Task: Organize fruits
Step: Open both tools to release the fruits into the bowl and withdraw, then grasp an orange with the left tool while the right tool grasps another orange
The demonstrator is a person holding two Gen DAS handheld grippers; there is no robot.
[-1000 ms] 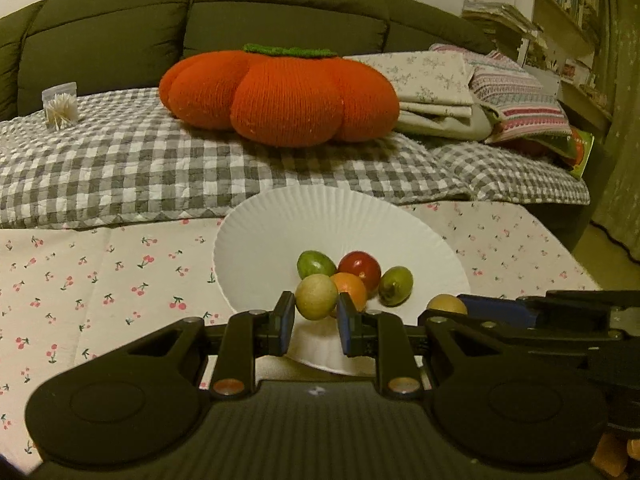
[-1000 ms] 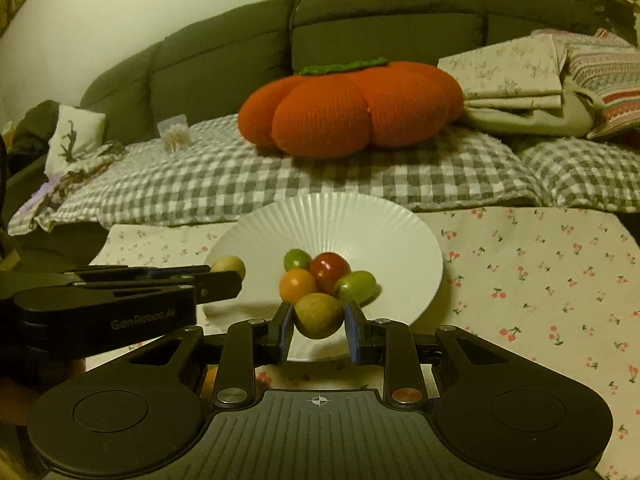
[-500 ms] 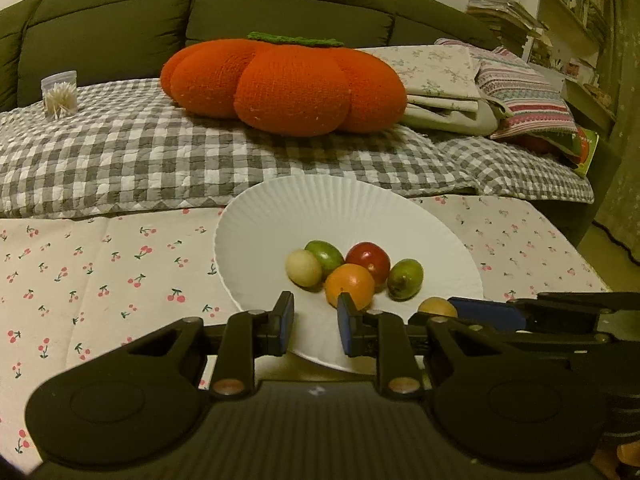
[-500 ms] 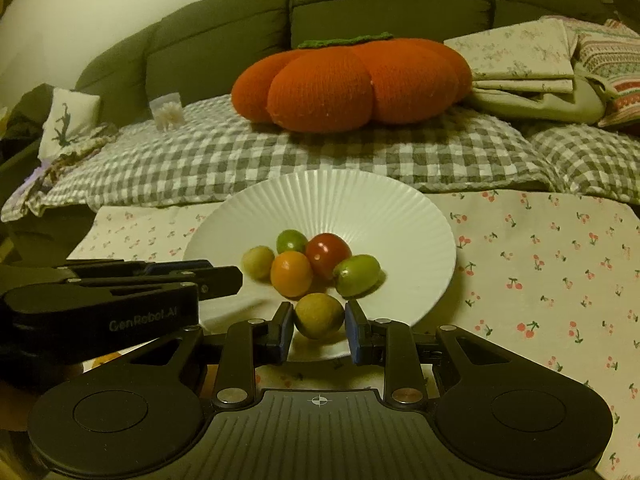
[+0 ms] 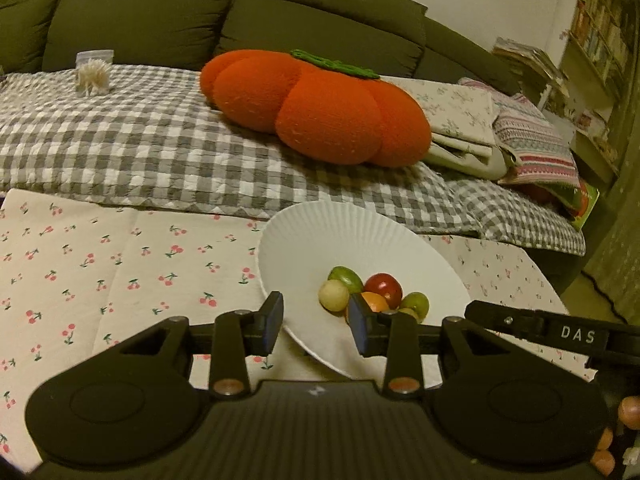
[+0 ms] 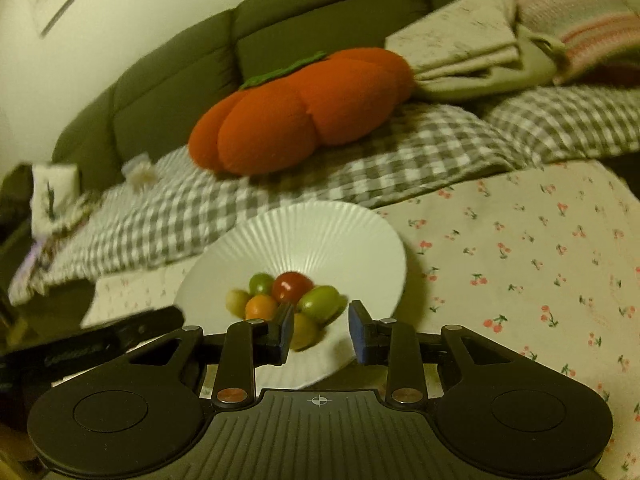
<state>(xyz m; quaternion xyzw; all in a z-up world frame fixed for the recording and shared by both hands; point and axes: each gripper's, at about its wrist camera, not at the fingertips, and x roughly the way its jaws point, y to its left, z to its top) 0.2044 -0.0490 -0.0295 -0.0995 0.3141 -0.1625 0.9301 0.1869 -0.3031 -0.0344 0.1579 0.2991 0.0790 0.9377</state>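
The right wrist view is smeared with motion, so the fruits (image 6: 288,300) and the plate (image 6: 360,240) have soft outlines. In the left wrist view the left gripper (image 5: 316,322) hides part of the orange fruit (image 5: 376,302) and the plate's near rim. Books on the far-right shelf (image 5: 600,40) are too small to read.

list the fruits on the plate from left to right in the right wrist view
pale yellow fruit → orange fruit → red fruit → green oval fruit. The small green fruit behind and the yellowish one in front overlap the others, so both are left out.
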